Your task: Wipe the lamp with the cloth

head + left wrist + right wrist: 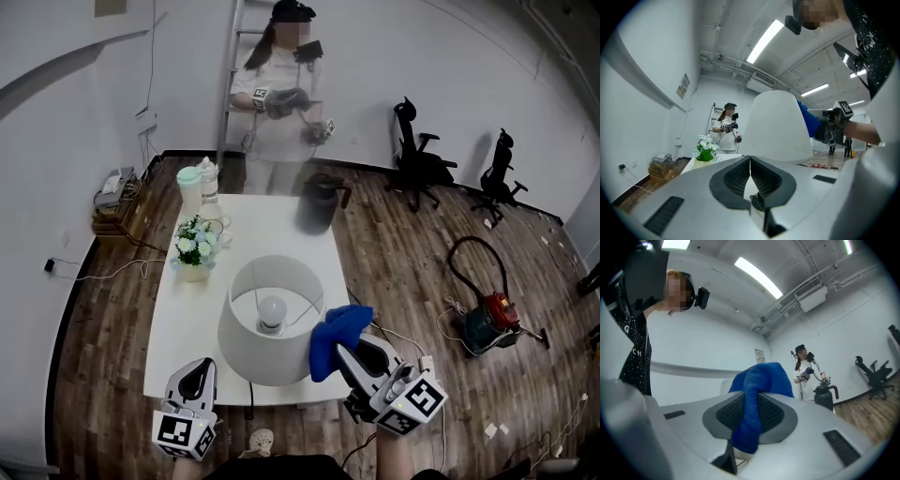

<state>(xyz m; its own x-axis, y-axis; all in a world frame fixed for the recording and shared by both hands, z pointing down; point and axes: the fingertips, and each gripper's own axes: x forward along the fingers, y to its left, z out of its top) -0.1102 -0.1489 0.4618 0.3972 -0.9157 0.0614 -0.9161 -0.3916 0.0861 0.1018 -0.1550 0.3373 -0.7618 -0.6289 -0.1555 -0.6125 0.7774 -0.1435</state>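
A white lamp with a wide shade (270, 319) and a bare bulb (272, 309) stands at the near edge of the white table (258, 225). My right gripper (349, 357) is shut on a blue cloth (336, 335), which lies against the shade's right side. In the right gripper view the blue cloth (757, 394) hangs down between the closed jaws. My left gripper (196, 374) is shut and empty, low at the table's near-left corner. In the left gripper view the lamp shade (777, 126) rises just ahead of the closed jaws, the blue cloth (810, 123) at its right.
A small pot of flowers (196, 249), a pale green jar (190, 189) and a dark kettle (319, 202) stand on the table. A person (279, 94) with grippers stands beyond it. Office chairs (419, 157) and a red vacuum cleaner (487, 317) are at the right.
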